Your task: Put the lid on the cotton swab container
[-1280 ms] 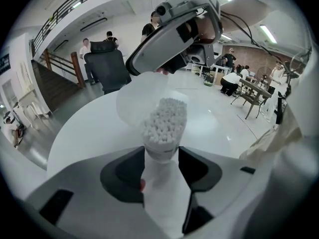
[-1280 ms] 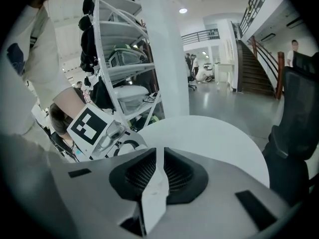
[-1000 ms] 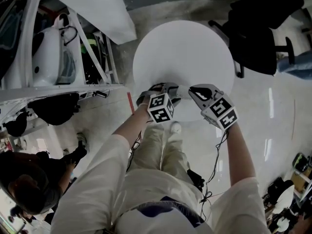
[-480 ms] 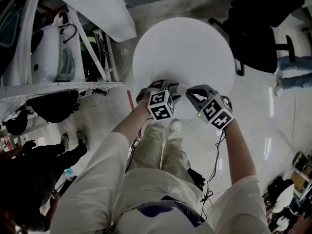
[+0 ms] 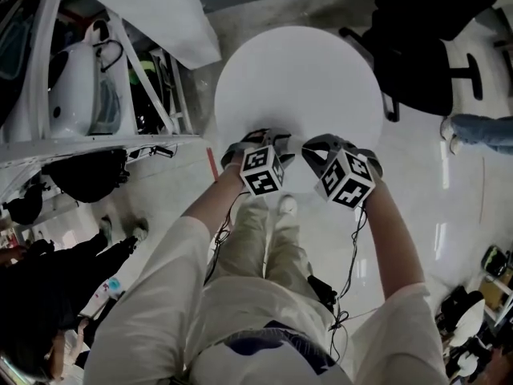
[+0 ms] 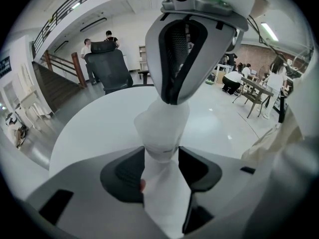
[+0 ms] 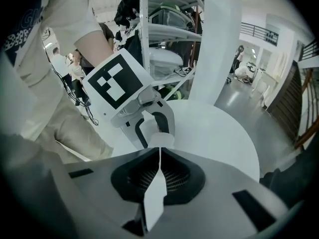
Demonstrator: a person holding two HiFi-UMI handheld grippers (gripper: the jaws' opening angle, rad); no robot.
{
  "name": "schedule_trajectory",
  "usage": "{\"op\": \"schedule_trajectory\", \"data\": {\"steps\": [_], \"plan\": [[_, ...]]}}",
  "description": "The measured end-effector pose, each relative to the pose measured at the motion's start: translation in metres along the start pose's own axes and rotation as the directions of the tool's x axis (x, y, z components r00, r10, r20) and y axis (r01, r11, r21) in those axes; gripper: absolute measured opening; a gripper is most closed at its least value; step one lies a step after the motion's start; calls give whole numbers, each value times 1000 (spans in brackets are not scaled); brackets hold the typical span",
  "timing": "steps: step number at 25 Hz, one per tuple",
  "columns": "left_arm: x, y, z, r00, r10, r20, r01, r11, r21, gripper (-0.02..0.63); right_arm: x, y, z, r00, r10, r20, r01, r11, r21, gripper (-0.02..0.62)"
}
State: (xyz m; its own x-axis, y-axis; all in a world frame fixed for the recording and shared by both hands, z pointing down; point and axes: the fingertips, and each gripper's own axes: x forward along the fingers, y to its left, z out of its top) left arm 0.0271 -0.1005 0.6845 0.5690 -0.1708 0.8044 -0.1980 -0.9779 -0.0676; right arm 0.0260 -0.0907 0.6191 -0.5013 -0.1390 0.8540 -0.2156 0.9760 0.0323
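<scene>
In the left gripper view, my left gripper (image 6: 160, 171) is shut on the cotton swab container (image 6: 162, 131), a translucent white tub held upright over the round white table (image 5: 296, 79). The right gripper view shows my right gripper (image 7: 159, 176) shut on the thin white lid (image 7: 155, 183), seen edge-on between its pads. My right gripper (image 6: 174, 68) hangs directly over the container's top, its tips touching or almost touching it. From the head view, the left gripper (image 5: 276, 144) and right gripper (image 5: 317, 151) nearly meet at the table's near edge. From the right gripper view, the container (image 7: 160, 140) sits in the left gripper (image 7: 154, 128).
A black office chair (image 5: 417, 54) stands at the table's far right. White shelving with gear (image 5: 80, 79) fills the left side. A person's legs (image 5: 481, 131) are at the right edge, and other people stand at the lower left (image 5: 48, 295).
My right gripper has moved left, close to the left gripper, and turned so its marker cube faces up. The left gripper has stayed almost in place.
</scene>
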Motion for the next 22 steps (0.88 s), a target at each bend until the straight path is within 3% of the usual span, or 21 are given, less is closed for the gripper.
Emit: {"op": "schedule_trajectory", "data": {"steps": [4, 7, 10, 14, 19, 22], "plan": [[0, -3, 1, 1000, 4, 3, -4, 1000, -9, 209, -4, 3, 0, 999, -5, 44, 4, 999, 37, 21], [-2, -1, 1, 1000, 14, 22, -14, 1000, -5, 209, -15, -4, 10, 970, -82, 228, 31, 975, 219, 12], [-5, -1, -1, 999, 28, 40, -28, 1000, 6, 209, -31, -20, 9, 901, -250, 355, 68, 888, 454, 11], [-19, 0, -2, 997, 63, 52, -64, 998, 5, 210, -59, -35, 2, 792, -466, 394, 110, 745, 658, 9], [-62, 4, 20, 981, 162, 110, -152, 984, -96, 210, -109, -32, -10, 692, -636, 342, 164, 600, 783, 9], [-103, 8, 50, 947, 273, 171, -243, 954, -177, 210, -148, -31, -14, 631, -713, 305, 201, 529, 824, 9]]}}
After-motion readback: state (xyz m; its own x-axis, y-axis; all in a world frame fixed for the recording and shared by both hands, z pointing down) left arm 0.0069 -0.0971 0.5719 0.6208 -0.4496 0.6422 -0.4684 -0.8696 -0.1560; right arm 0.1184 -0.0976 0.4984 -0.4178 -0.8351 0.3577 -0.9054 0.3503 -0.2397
